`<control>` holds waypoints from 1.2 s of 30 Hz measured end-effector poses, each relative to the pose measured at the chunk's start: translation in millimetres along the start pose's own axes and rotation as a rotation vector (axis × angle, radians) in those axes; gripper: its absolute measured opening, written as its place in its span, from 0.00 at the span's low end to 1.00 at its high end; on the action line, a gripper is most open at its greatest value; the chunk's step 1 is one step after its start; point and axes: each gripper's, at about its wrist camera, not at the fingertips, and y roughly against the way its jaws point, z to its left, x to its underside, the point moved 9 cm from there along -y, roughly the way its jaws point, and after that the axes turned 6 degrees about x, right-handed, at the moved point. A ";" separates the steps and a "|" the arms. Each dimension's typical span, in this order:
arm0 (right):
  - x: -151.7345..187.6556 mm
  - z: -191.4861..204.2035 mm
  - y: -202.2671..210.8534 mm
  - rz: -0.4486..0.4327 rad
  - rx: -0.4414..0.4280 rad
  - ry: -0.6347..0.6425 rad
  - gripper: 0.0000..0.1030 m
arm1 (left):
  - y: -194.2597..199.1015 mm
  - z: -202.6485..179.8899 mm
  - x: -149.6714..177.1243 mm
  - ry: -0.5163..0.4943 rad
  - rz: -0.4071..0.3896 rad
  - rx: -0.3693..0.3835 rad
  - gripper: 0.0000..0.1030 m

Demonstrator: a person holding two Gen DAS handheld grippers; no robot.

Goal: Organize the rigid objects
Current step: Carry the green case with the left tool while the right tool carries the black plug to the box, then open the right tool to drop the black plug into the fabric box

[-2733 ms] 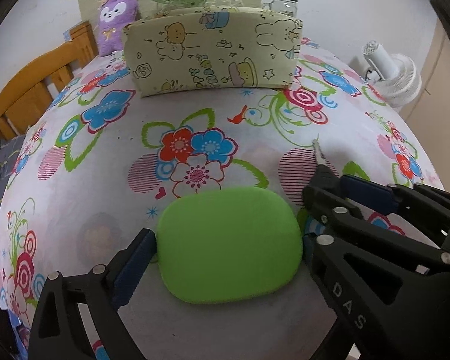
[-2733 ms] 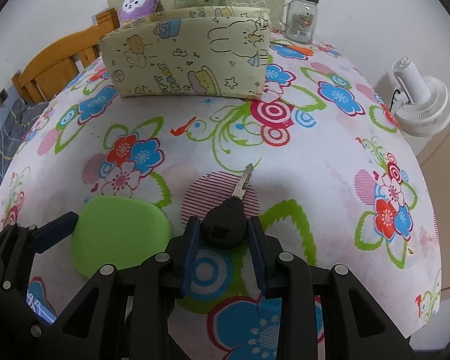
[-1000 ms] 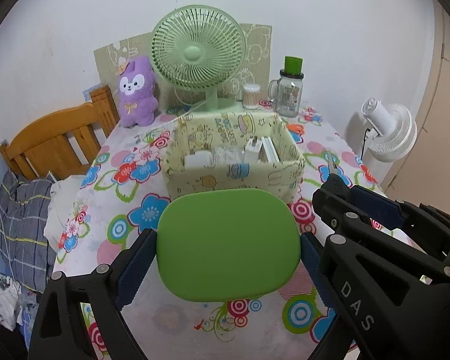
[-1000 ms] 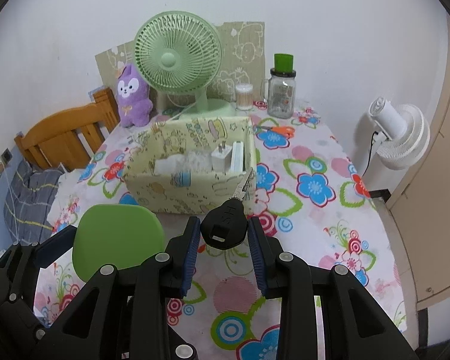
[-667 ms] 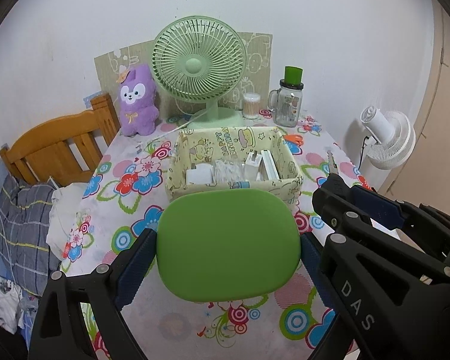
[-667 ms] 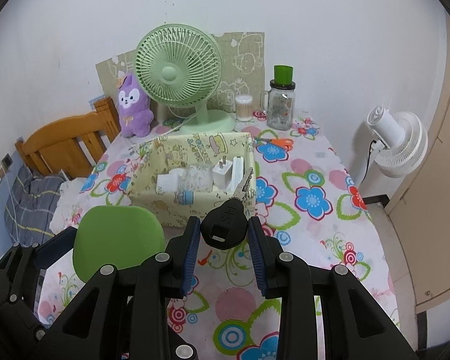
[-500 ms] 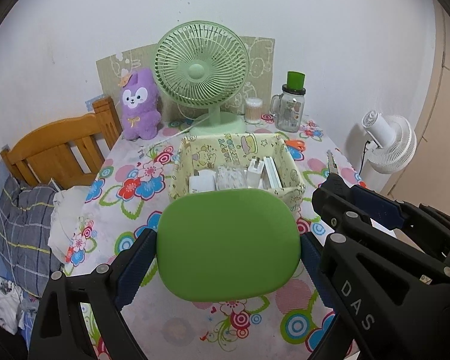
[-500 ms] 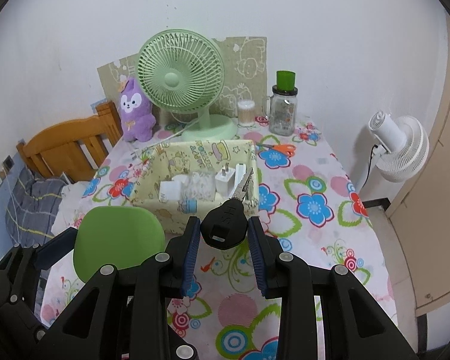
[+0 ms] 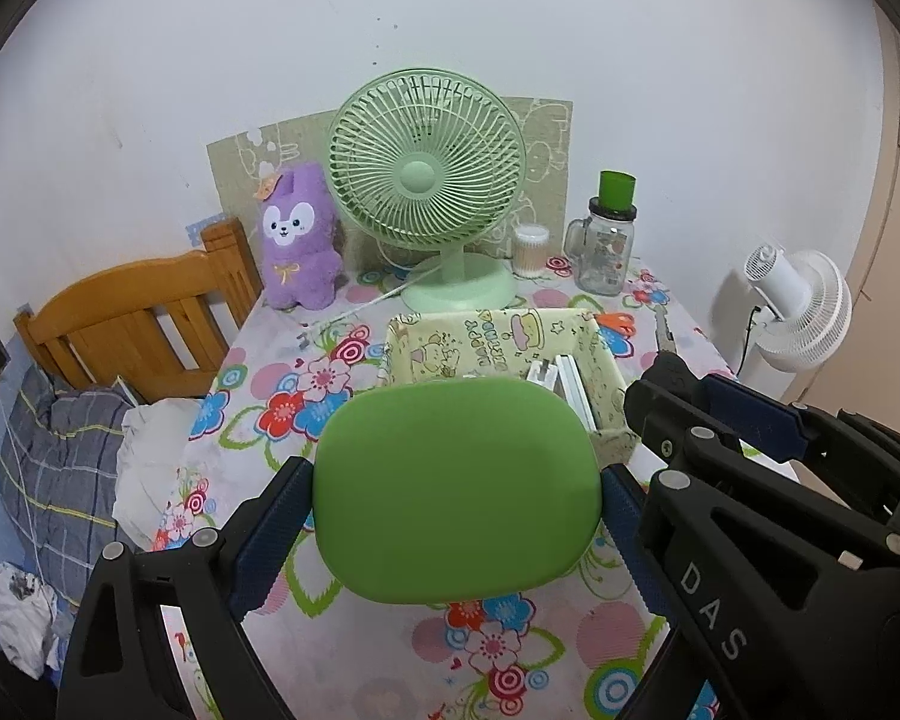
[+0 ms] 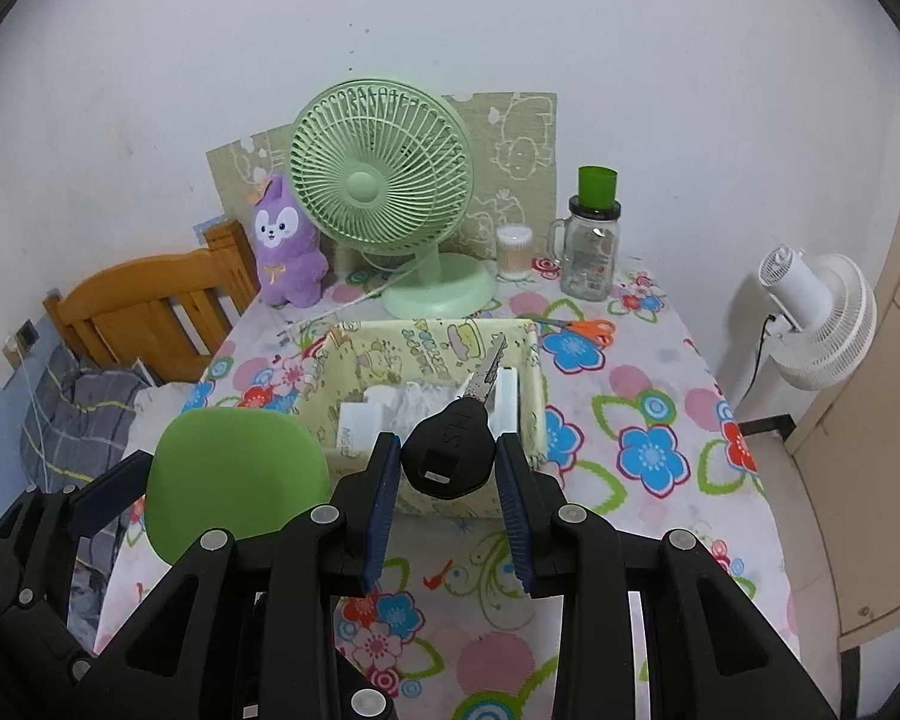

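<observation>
A: What does my left gripper (image 9: 456, 501) hold?

B: A green case (image 9: 457, 489), pinched across its width between spread jaws, held in the air over the table (image 9: 510, 660), just in front of the box (image 9: 498, 336).

A: And my right gripper (image 10: 450, 468)?

B: Its jaws are pressed on a black-headed key (image 10: 450, 450), blade pointing toward the box (image 10: 426, 342).

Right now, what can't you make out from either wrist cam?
- Left wrist: most of the storage box interior, hidden behind the held green case.
- Left wrist: right gripper tips; the key shows only as a sliver.
- Right wrist: the box's near-left corner, behind the green case; white items inside too small to identify.
- Right wrist: key logo, unreadable.
</observation>
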 end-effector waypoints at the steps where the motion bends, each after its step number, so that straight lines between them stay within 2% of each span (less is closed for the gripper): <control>1: -2.5 1.2 -2.3 0.000 -0.002 0.002 0.34 | -1.7 1.6 -1.3 0.002 0.001 -0.001 0.92; 20: -29.7 2.2 -67.1 0.063 -0.012 0.014 0.34 | -60.0 9.5 -30.5 0.011 0.044 0.001 0.92; 36: -19.7 2.1 -115.3 0.161 0.005 0.009 0.34 | -105.5 17.4 -21.6 0.025 0.135 0.011 0.92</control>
